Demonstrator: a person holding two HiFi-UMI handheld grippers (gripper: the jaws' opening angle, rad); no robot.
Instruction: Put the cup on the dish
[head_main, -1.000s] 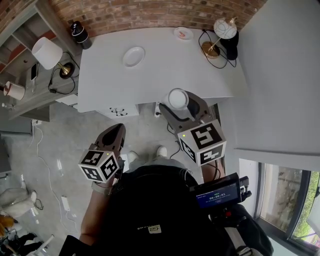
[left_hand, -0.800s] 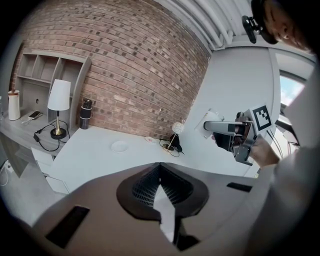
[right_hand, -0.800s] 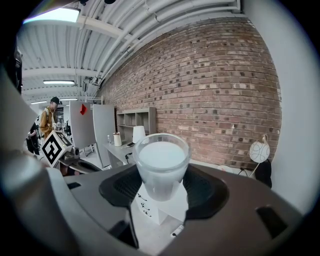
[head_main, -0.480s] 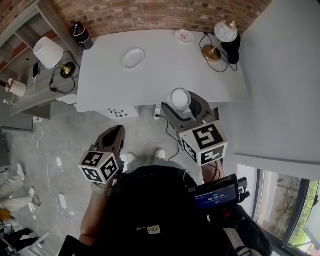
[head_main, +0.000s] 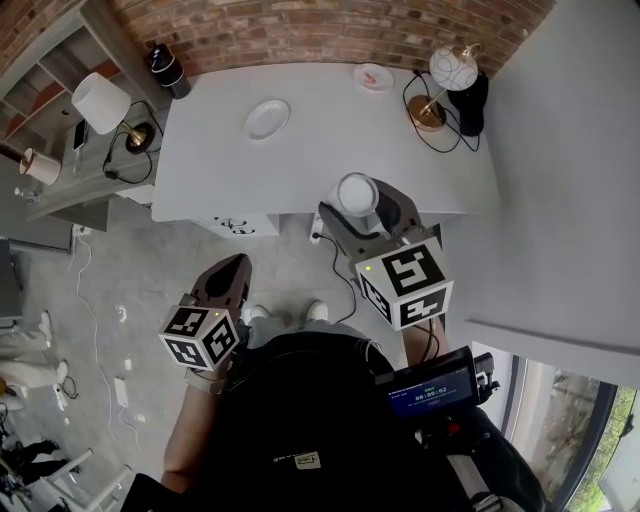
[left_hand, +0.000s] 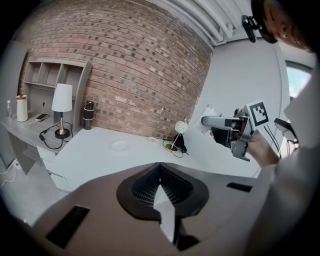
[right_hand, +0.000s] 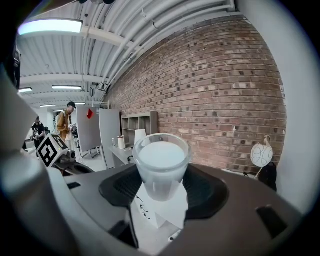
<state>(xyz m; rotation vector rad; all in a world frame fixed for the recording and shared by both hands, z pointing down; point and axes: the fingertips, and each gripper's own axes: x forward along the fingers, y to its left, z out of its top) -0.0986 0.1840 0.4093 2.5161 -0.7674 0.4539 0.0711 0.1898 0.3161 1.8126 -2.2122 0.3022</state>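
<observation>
Right tongs (head_main: 362, 210) are clamped on the cup (head_main: 357, 193), a dark pad (right_hand: 118, 186) pressing on each side of its wall. The cup sits upright, mouth up, pale and frosted-looking, held in the air. From the head view it hangs right over the near edge of the white surface (head_main: 330, 150), on the right half.

Over to the dish (head_main: 267, 118): round, white, lying flat on the far left part of the surface, well apart from the cup.

Left tongs (head_main: 232, 268) are low and short of the surface, out over the grey floor (head_main: 130, 270). Their tips are together with nothing between them. The left gripper view looks along them across the surface toward the dish, with the right tongs and the cup up at the right.

Round the edges: a small plate (head_main: 372, 76) with a pinkish mark lies at the far edge. Just right of it stands a globe lamp (head_main: 450, 68), its cord looped beside the brass base. A dark tumbler (head_main: 166, 68) stands at the far left corner against the brick wall (head_main: 300, 30). A shaded lamp (head_main: 100, 102) stands on the grey shelf unit (head_main: 70, 180) left of the surface.
</observation>
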